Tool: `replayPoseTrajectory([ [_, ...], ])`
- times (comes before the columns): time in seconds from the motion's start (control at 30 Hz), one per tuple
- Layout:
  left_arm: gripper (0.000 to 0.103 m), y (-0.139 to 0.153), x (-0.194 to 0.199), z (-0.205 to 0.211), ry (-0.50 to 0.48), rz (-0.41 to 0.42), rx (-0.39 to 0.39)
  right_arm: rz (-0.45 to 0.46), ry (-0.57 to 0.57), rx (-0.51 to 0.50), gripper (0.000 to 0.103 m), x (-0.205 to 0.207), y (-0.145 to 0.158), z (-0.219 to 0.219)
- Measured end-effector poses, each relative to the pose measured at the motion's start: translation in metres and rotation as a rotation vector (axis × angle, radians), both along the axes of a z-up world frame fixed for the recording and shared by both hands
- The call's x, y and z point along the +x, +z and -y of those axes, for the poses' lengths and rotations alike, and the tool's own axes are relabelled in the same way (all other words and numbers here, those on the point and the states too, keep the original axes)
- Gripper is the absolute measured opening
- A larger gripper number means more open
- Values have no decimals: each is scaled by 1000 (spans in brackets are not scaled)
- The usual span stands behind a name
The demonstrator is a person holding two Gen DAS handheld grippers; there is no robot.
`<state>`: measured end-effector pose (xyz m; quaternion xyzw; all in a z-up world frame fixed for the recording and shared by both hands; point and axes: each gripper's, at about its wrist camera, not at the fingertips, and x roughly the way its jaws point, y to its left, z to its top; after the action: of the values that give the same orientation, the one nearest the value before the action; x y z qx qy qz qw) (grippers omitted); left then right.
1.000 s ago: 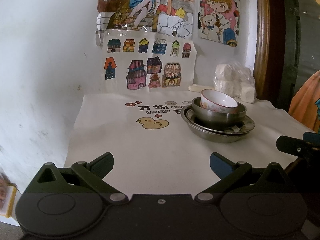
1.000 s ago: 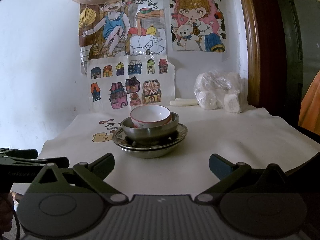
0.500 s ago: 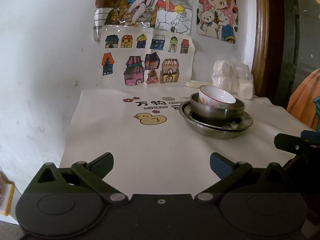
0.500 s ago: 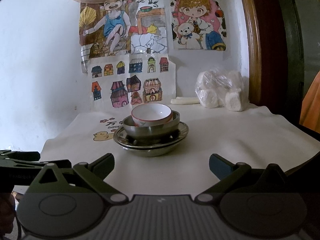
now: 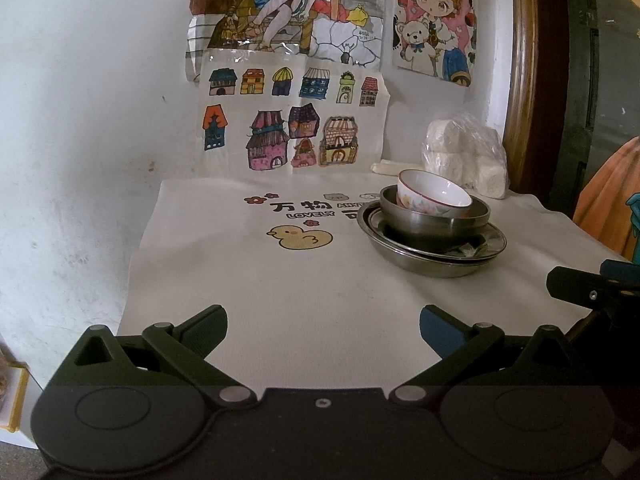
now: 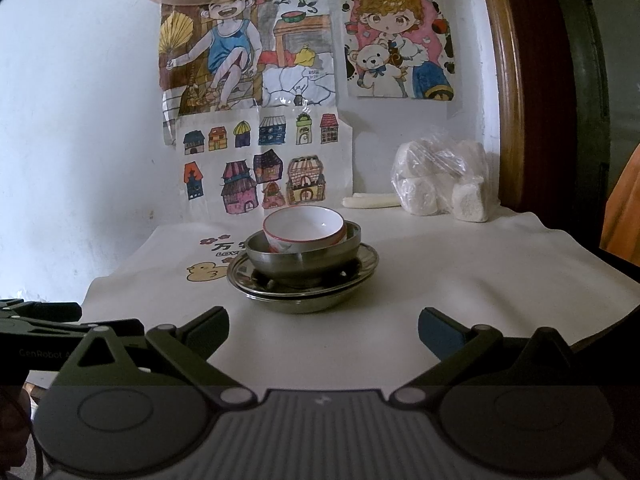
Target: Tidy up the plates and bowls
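left claw (image 5: 323,326): spread wide, holding nothing, low over the bench (image 5: 248,292) | right claw (image 6: 323,328): spread wide, holding nothing | ceramic bowl (image 6: 304,229): tilted inside steel bowl (image 6: 303,258), which sits on 2 stacked steel plates (image 6: 303,286) mid-bench, ahead of both claws

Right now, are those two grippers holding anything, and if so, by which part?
Nothing is held. The left gripper and right gripper are both open and short of the ceramic bowl, which sits stacked in the steel bowl.
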<state>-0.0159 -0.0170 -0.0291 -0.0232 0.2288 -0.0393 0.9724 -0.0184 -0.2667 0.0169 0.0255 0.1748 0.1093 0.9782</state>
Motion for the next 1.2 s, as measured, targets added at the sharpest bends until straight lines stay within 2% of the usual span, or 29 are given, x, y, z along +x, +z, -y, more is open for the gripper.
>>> replayPoseTrajectory([
  [1.2,102,-5,7,2,-4,-26,-3,-18,10,-2,103,9,-4,-1],
])
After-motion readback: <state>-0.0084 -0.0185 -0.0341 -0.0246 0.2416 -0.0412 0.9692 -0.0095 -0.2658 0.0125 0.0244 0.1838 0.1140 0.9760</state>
